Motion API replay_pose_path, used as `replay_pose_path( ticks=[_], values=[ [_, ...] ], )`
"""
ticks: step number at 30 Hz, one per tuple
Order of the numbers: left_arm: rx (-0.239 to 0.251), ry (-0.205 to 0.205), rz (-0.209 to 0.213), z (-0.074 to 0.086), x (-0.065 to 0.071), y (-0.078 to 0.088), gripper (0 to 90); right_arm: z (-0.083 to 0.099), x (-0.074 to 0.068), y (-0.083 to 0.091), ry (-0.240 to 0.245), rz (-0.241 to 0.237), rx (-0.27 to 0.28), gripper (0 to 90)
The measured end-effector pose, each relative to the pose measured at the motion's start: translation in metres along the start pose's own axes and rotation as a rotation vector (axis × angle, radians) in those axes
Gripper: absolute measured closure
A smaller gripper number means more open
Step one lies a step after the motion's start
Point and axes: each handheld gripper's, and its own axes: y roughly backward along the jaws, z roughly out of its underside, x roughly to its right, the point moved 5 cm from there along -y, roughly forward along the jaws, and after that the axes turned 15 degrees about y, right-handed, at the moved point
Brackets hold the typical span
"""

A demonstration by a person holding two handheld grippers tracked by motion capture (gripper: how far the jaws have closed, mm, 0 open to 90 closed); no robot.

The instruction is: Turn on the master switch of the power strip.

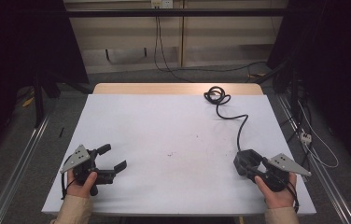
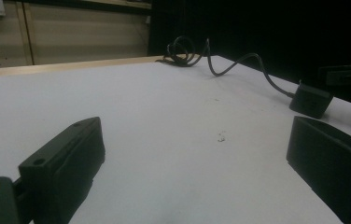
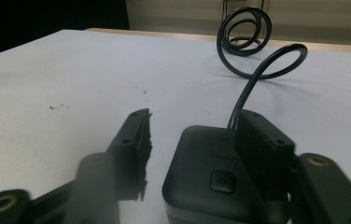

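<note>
Surface: white table (image 1: 173, 140) with a bare wooden strip along its far edge; grey floor, dark drapes at both sides and a pale wall behind.

Hidden or unclear: your forearms are cut off at the bottom of the high view. In the right gripper view the near end of the black adapter (image 3: 211, 179) runs out of the frame, and its small embossed mark is too blurred to read. The left jaw in that view is smeared, so its edge is hard to place.

Adapter: it lies flat on the table near the right front corner, seen in the high view as a dark block (image 1: 247, 161) just ahead of your right hand (image 1: 278, 193).

Cable: the black cable (image 1: 232, 116) leaves the adapter's far end, snakes toward the far edge and ends in a loose coil (image 1: 216, 94) by the wooden strip.

Right gripper: your right gripper (image 3: 194, 140) has its jaws about halfway apart around the adapter. One jaw lies against the adapter's side beside the cable exit; the other stands off it with table showing between, so it seems nothing is clamped.

Left gripper: your left gripper (image 1: 111, 158) rests near the left front corner, well apart from the adapter, jaws spread wide with only bare table between them.
</note>
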Motion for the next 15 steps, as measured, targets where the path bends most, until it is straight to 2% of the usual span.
replay_pose_path(
  ticks=[5,8,15],
  values=[
    [-0.006,-0.005,0.004,0.0005,0.0003,-0.0021,4.0,0.0023,-0.0007,-0.0006,-0.002,-0.021,-0.016,30.7],
    [-0.006,-0.001,0.003,0.0005,0.0003,-0.0015,4.0,0.0031,0.0,0.0004,-0.003,-0.011,-0.026,23.7],
    [-0.003,0.002,0.002,0.0006,-0.0002,-0.0006,3.9,0.0035,0.0002,0.0024,-0.002,-0.02,-0.03,16.3]
  ],
)
